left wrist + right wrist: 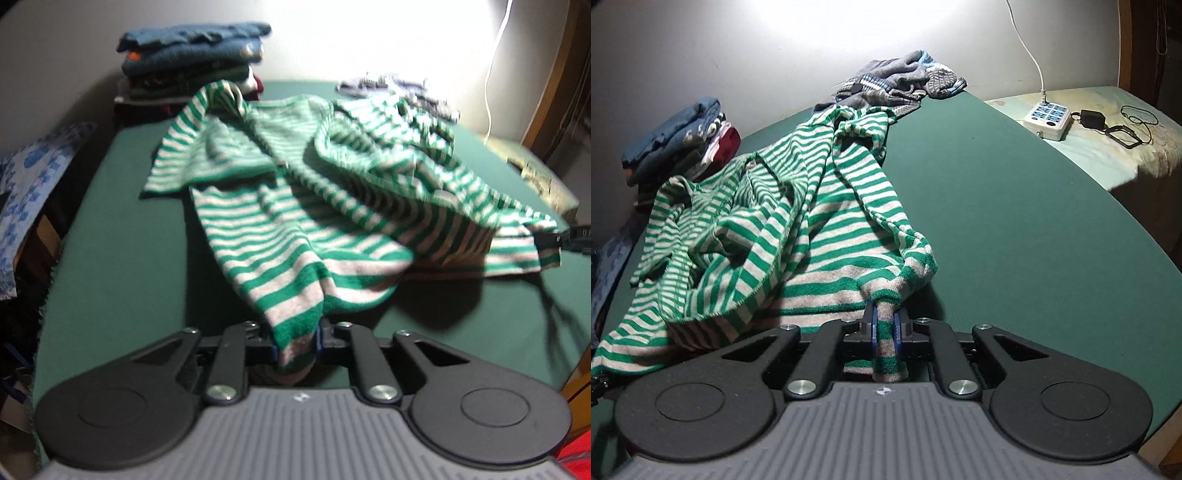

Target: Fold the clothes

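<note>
A green-and-white striped garment (314, 192) lies rumpled on the green table (122, 236). My left gripper (293, 338) is shut on one bottom corner of it, at the near edge. My right gripper (884, 325) is shut on another corner of the same striped garment (812, 229). The right gripper also shows at the far right of the left wrist view (569, 238), pinching the hem. The cloth between the two grippers sags in folds; sleeves are bunched on top.
A stack of folded clothes (195, 55) stands at the table's far left corner, also in the right wrist view (679, 140). A grey patterned garment (901, 81) lies crumpled at the far edge. A power strip (1049, 118) and charger (1091, 120) lie on the bed to the right.
</note>
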`<state>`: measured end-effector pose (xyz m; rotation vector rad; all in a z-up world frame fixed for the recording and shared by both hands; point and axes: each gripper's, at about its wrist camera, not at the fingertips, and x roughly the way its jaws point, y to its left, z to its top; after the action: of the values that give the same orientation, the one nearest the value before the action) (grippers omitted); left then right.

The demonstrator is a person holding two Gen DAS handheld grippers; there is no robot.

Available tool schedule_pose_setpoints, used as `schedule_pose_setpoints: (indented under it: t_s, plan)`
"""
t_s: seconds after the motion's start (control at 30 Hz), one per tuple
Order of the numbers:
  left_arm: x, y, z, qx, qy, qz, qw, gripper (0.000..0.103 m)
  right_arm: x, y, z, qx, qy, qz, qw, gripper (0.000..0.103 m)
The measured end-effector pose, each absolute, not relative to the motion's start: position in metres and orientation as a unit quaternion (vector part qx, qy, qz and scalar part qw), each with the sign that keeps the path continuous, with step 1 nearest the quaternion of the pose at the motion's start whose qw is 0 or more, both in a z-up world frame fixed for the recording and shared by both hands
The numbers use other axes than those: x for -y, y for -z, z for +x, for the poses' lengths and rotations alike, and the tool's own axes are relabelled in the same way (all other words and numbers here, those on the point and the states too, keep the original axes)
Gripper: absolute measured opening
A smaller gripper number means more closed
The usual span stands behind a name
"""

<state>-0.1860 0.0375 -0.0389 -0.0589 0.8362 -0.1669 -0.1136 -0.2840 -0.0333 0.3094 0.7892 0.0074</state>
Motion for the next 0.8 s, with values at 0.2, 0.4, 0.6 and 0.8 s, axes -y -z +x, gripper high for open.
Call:
schedule_pose_setpoints:
  t_s: [0.2, 0.4, 0.6, 0.8]
  plan:
    - [-0.051, -0.001, -0.193, -0.369, 0.094, -0.058, 0.923, 0.005, 0.299, 0.004, -0.118, -0.365, -0.022, 0.188, 0.912, 0.008]
    - [-0.060, -0.027, -0.205, -0.363, 0.114, -0.075, 0.922, 0.005, 0.320, -0.022, -0.129, -0.356, -0.035, 0.209, 0.910, 0.008]
    - [-0.070, -0.024, -0.223, -0.397, 0.114, -0.090, 0.906, 0.001, 0.343, -0.036, -0.142, -0.385, -0.039, 0.199, 0.900, 0.008]
    - [-0.081, -0.001, -0.237, -0.441, 0.088, -0.095, 0.888, 0.000, 0.354, -0.017, -0.156, -0.443, -0.038, 0.181, 0.877, 0.008]
